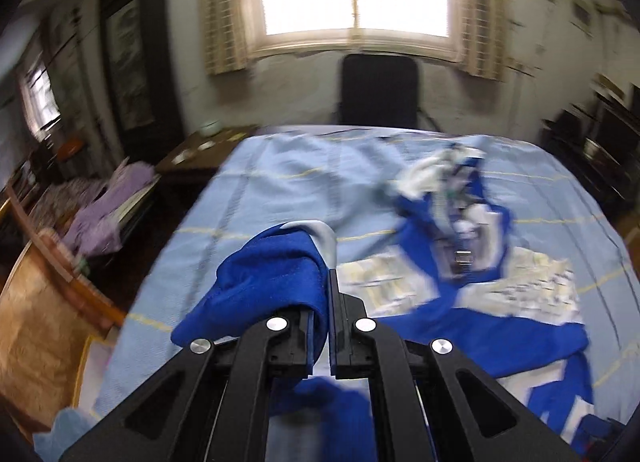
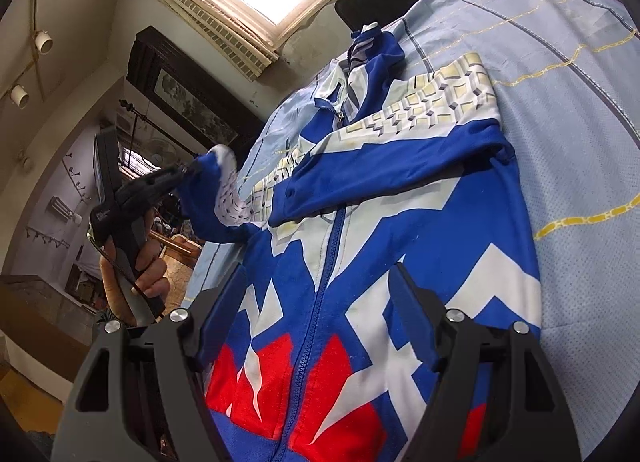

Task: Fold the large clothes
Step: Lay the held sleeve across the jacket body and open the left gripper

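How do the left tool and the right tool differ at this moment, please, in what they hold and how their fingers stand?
The left tool is shut on the jacket's blue sleeve; the right tool holds nothing.
The left tool's fingers are pressed together, while the right tool's fingers are spread wide.
The left tool has the sleeve lifted off the bed; the right tool hovers over the zipped jacket lying flat.
Both are black two-finger tools working on the same jacket.

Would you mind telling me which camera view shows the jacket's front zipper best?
The right wrist view shows it best: the zipper runs sharply up the middle of the jacket, from hem toward collar. The left wrist view is motion-blurred; there the zipper line cannot be traced, and the sleeve clamped in the left gripper fills the foreground.
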`<state>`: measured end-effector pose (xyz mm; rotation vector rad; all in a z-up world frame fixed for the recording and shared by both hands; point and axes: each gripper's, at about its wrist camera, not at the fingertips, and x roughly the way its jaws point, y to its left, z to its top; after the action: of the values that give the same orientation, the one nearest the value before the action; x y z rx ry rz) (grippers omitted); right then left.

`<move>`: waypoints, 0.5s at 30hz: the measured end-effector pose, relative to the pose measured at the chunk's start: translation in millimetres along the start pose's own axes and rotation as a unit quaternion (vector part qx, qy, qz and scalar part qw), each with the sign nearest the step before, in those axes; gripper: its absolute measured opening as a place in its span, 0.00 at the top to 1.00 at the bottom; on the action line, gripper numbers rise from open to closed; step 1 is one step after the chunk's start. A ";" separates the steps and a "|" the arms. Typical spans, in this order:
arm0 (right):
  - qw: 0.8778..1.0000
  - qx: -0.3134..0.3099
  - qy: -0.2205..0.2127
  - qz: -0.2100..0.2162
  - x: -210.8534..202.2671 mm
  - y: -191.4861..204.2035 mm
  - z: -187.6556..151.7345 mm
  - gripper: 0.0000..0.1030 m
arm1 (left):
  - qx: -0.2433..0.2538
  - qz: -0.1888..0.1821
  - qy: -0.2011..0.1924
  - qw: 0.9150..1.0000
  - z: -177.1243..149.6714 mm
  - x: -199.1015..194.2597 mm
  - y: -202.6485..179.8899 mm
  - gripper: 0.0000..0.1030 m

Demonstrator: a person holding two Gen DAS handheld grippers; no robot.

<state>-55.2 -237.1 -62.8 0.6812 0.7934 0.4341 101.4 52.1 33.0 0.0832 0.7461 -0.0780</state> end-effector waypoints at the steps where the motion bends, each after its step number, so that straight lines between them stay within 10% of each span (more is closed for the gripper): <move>1: 1.000 0.003 -0.003 0.000 -1.0 -1.7 0.9 0.31 | 0.015 -0.017 -0.002 1.000 0.0 0.1 -19.7 0.95; 8: 0.998 0.048 -0.038 0.000 -17.3 -21.3 8.3 0.30 | 0.100 -0.084 0.062 0.990 -42.7 49.1 -124.9 0.94; 15: 0.997 0.069 -0.045 -0.002 -21.4 -32.4 11.3 0.30 | 0.095 -0.091 0.082 0.988 -62.4 45.6 -113.9 0.77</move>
<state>-56.8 -277.1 -69.0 0.8212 0.7448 0.3447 81.3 -56.6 -49.1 0.2046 0.9076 -0.3207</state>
